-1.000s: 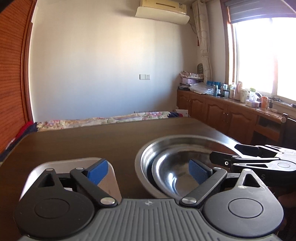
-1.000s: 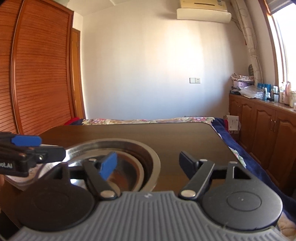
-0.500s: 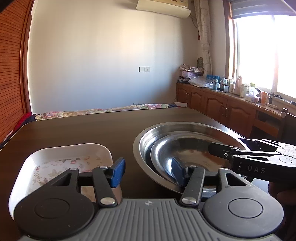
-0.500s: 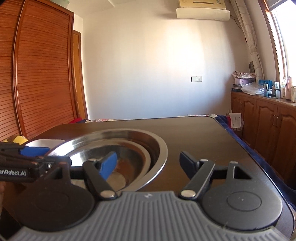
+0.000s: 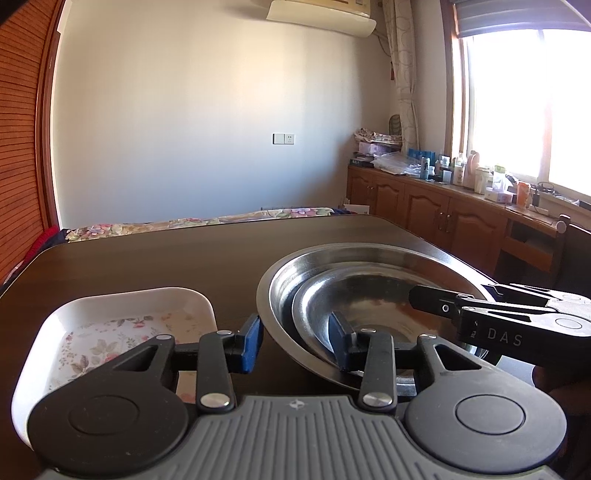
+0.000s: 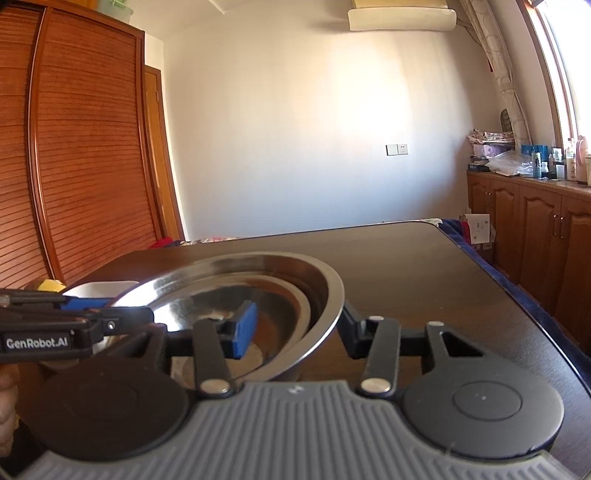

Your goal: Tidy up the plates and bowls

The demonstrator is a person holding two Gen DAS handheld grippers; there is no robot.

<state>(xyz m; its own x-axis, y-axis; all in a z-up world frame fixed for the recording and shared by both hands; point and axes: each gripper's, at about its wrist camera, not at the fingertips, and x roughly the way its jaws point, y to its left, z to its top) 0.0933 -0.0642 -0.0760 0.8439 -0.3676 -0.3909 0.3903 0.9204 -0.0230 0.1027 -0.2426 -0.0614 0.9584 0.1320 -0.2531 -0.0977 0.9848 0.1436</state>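
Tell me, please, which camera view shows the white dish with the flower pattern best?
The left wrist view shows the white floral dish best: its rim and patterned bottom lie open beside the steel bowls, only partly covered by the left gripper. In the right wrist view only a white edge shows behind the bowls.

Home bedroom: floral bedding (image 5: 207, 220), slatted wardrobe doors (image 6: 74, 147), wall air conditioner (image 5: 321, 16), cluttered wooden cabinets (image 5: 424, 199).

"DAS" on right gripper (image 5: 424, 301), "GenRobot.AI" on left gripper (image 6: 122, 314)
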